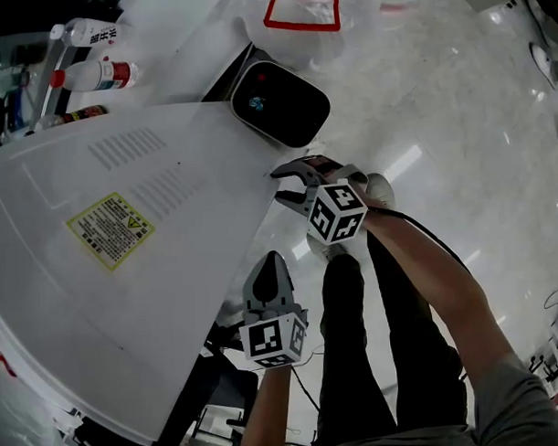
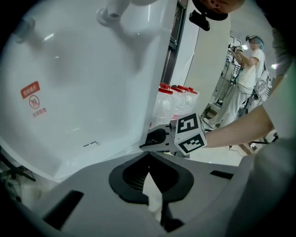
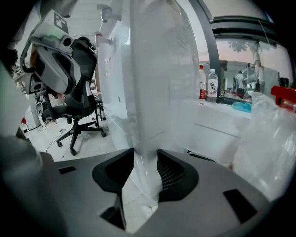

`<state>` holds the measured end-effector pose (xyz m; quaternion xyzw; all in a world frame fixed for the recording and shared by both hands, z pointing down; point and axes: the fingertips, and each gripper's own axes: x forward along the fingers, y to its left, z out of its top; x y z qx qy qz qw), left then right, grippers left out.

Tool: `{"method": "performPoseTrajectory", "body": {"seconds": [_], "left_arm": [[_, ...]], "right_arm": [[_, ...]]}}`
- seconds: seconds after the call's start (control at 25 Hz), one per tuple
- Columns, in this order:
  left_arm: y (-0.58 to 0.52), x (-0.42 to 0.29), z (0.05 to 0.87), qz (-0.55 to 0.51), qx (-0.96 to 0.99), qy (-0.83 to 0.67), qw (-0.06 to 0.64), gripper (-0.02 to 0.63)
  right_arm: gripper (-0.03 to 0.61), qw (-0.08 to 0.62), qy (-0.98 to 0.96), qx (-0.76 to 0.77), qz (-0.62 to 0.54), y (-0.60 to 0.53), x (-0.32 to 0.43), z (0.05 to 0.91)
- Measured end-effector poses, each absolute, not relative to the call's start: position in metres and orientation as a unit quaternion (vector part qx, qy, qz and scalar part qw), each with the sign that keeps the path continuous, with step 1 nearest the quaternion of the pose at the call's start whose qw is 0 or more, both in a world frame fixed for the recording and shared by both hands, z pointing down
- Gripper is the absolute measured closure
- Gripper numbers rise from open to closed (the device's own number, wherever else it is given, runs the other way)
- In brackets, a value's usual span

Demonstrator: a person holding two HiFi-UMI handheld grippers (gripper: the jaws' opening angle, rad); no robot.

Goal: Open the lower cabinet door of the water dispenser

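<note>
The white water dispenser (image 1: 126, 296) fills the left of the head view. Its lower cabinet door (image 2: 83, 92) shows as a broad white panel in the left gripper view, with the taps above it. My right gripper (image 1: 285, 185) is at the door's right-hand edge. In the right gripper view that white door edge (image 3: 148, 92) runs upright between the jaws of the right gripper (image 3: 145, 155), which are shut on it. My left gripper (image 1: 268, 262) hangs lower, just off the dispenser's front. The left gripper (image 2: 149, 159) is shut on nothing. The right gripper (image 2: 155, 139) is also seen from it.
A dark-faced appliance (image 1: 279, 103) and bottles (image 1: 96, 76) stand beyond the dispenser. Red-capped bottles (image 2: 175, 99) sit to its right. An office chair (image 3: 76, 92) stands to the left, a plastic bag (image 3: 273, 139) to the right. Someone stands far off (image 2: 247, 74). My legs (image 1: 357, 352) are below.
</note>
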<state>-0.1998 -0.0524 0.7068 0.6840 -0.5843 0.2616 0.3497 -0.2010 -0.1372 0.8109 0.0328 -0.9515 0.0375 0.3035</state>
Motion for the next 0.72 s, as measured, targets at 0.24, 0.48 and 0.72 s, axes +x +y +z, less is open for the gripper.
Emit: {"method": "performPoseTrajectory", "body": {"seconds": [0.24,0.48,0.72], "left_arm": [[-0.051,-0.202,0.708,0.267,0.692,-0.577,0.34,0.606],[-0.042,-0.202,0.707,0.274,0.704,-0.565,0.332,0.606],[-0.031,-0.194,0.707,0.295,0.731,-0.534,0.307,0.607]], "right_arm": [[0.428,0.307,-0.949,0.056,0.041,-0.135,-0.201,0.811],[0.442,0.307,-0.947,0.078,0.061,-0.114,-0.185,0.81],[0.445,0.307,-0.942,0.11,0.085,-0.083,-0.169,0.81]]}}
